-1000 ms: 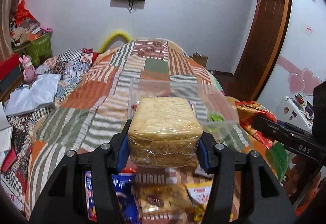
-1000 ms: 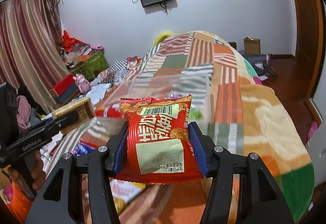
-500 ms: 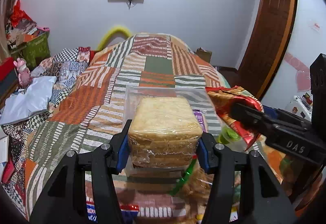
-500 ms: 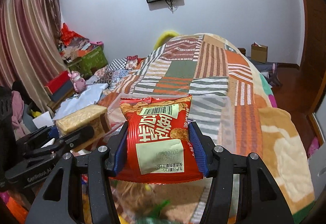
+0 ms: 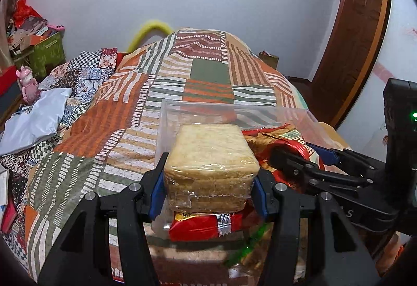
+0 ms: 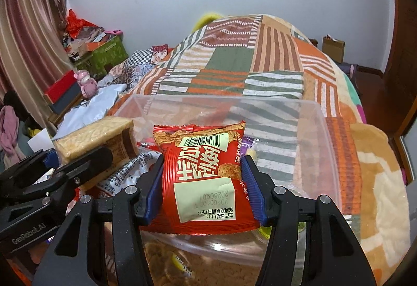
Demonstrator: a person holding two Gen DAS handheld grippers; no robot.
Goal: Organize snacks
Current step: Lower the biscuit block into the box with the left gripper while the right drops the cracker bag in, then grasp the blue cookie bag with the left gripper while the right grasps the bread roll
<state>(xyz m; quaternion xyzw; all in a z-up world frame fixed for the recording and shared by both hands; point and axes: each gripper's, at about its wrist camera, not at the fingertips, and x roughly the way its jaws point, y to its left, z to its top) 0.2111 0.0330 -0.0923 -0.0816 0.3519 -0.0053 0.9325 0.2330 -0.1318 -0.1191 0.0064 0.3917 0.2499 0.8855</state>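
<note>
My left gripper (image 5: 209, 187) is shut on a clear-wrapped block of tan crackers (image 5: 211, 155) and holds it over the near left part of a clear plastic box (image 5: 234, 110) on the bed. My right gripper (image 6: 202, 187) is shut on a red snack bag (image 6: 203, 176) with a barcode and holds it above the same box (image 6: 312, 135). The right gripper and red bag also show in the left wrist view (image 5: 294, 145), close beside the cracker block. The cracker block shows at the left in the right wrist view (image 6: 96, 137). Several snack packets lie inside the box.
The box sits on a patchwork quilt (image 5: 117, 129) covering the bed. A red packet (image 5: 206, 226) lies under the cracker block. Clothes and boxes are piled at the far left (image 6: 99, 51). A wooden door (image 5: 349, 51) stands at the right.
Both grippers have moved forward toward the clear box and closer to each other. The cracker block and the red bag now hang over the box, still held.
</note>
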